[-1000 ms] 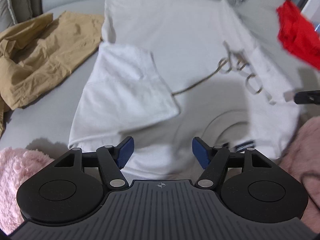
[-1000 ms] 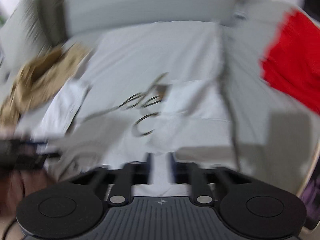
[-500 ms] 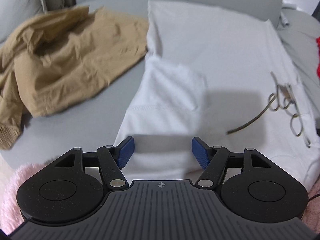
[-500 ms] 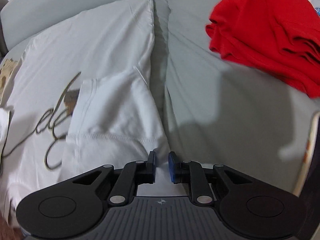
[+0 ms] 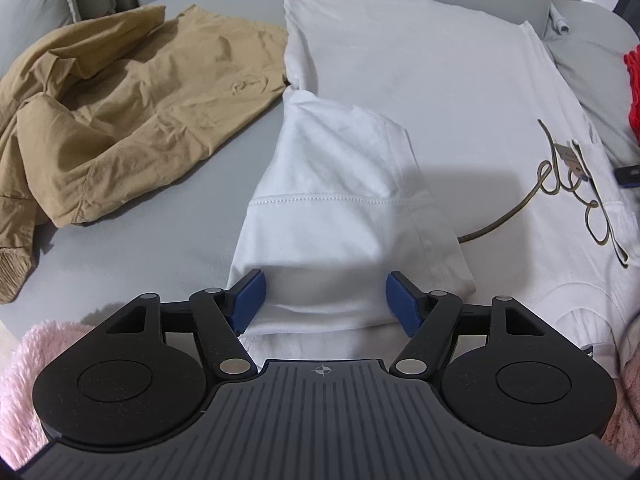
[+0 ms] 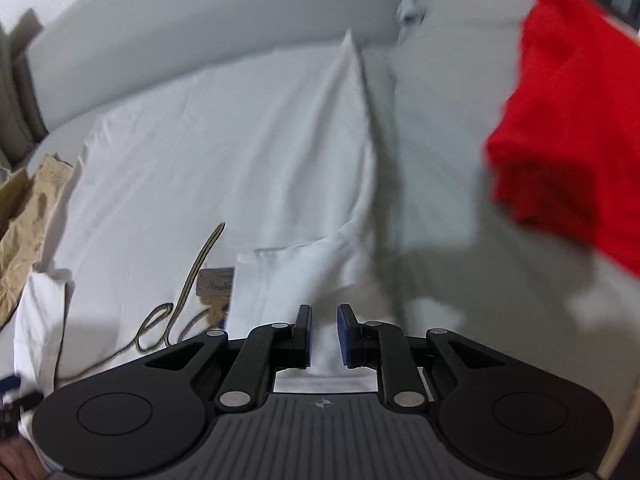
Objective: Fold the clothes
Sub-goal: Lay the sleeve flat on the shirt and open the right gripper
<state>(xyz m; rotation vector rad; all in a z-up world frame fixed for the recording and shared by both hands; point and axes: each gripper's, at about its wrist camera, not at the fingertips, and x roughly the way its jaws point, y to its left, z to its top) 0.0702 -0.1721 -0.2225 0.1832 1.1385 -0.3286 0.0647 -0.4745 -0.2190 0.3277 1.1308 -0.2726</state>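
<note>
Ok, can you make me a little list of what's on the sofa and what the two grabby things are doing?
surface: grey sofa
main garment: white T-shirt, spread flat, both sleeves folded inward
print: looping script on its chest
other clothes: tan garment, crumpled to the shirt's left; red garment to its right
left gripper: jaws wide open over the folded left sleeve
right gripper: jaws slightly apart, over the folded right sleeve; contact unclear
fluffy pink fabric: at the near edge
</note>
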